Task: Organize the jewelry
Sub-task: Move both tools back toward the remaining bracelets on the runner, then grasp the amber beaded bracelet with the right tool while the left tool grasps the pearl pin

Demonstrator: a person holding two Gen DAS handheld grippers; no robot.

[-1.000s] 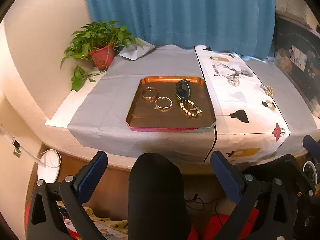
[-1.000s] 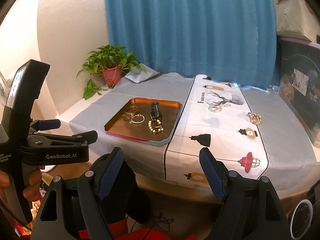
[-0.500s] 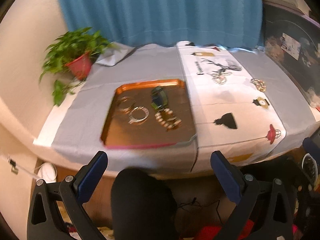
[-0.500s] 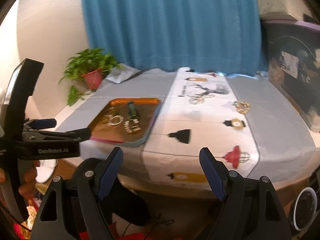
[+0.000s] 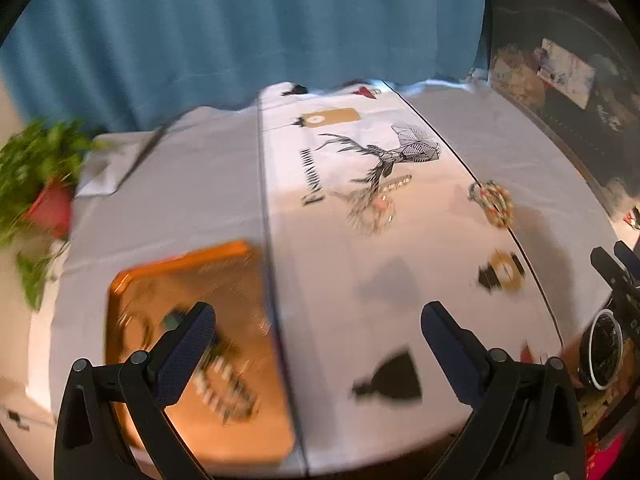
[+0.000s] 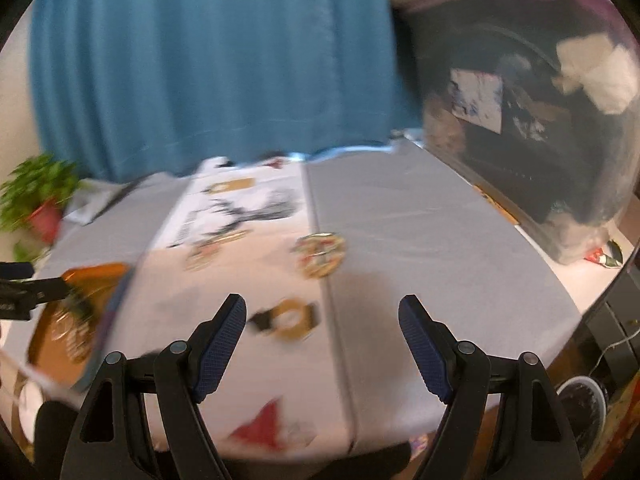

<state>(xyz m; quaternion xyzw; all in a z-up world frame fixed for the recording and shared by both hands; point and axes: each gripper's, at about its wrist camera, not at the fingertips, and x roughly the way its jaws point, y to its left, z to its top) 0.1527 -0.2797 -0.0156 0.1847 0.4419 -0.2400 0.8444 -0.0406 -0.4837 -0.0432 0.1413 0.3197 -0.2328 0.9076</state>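
Both views are motion-blurred. An orange tray (image 5: 152, 280) with several bracelets (image 5: 224, 384) lies on the grey cloth at the left; it also shows in the right wrist view (image 6: 100, 272). Loose jewelry lies on the white printed runner: a thin bracelet (image 5: 372, 210), a multicoloured beaded bracelet (image 5: 494, 200) (image 6: 320, 256) and a gold ring-shaped piece (image 5: 506, 272) (image 6: 292, 320). My left gripper (image 5: 318, 328) is open and empty above the runner beside the tray. My right gripper (image 6: 322, 326) is open and empty, just short of the gold piece.
A potted plant (image 5: 40, 184) in a red pot stands at the table's far left. A blue curtain (image 5: 240, 32) hangs behind. A dark cluttered box (image 6: 520, 140) stands along the right edge. The left gripper's body (image 6: 24, 292) shows at the left of the right wrist view.
Both grippers have moved forward and rightward over the table, closer to the runner and its loose jewelry. Both stay open and empty.
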